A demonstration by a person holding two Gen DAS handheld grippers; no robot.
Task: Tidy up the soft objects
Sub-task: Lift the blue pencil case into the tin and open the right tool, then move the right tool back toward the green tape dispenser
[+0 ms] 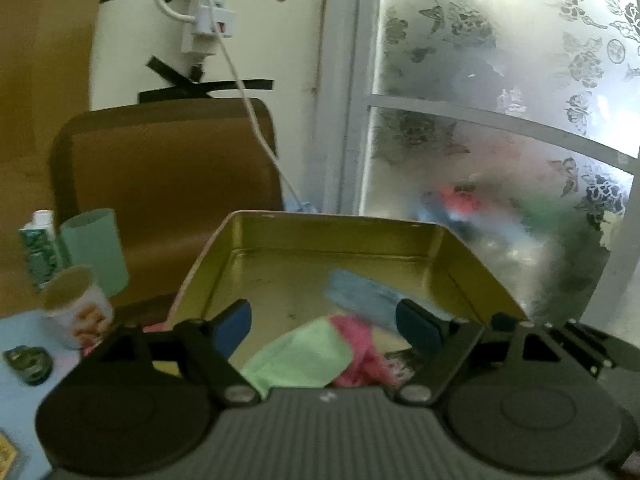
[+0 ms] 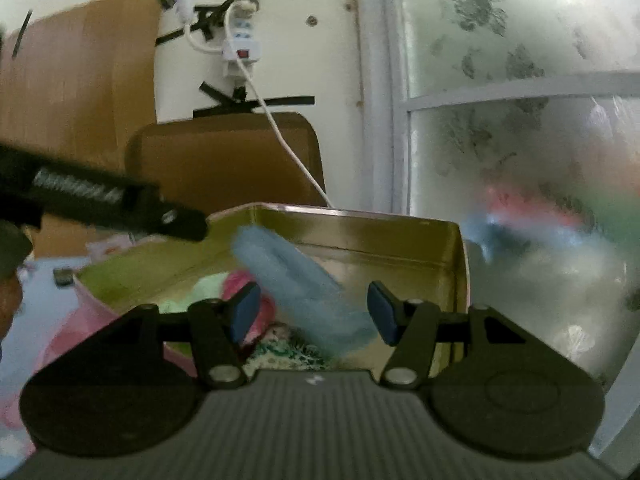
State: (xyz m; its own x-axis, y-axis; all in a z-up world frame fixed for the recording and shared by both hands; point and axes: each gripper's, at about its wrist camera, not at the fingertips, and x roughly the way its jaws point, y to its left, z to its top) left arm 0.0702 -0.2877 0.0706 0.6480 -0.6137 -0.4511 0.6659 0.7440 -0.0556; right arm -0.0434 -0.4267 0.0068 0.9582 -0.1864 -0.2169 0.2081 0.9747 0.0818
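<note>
Daylight's pouring through the frosted window point(image 1: 500, 120) on my right, everything's motion-smeared and soft, and the fisheye corners go black.

My left black two-finger gripper with blue pads point(image 1: 323, 326) stands with its jaws apart, nothing pinched. My right black blue-padded gripper point(image 2: 313, 311) is likewise spread, pointing slightly downward.

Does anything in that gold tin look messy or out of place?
Yes. The blue fuzzy piece leans askew inside the gold tin, one end raised, while the green cloth and pink cloth lie crumpled at the near edge rather than folded.
</note>
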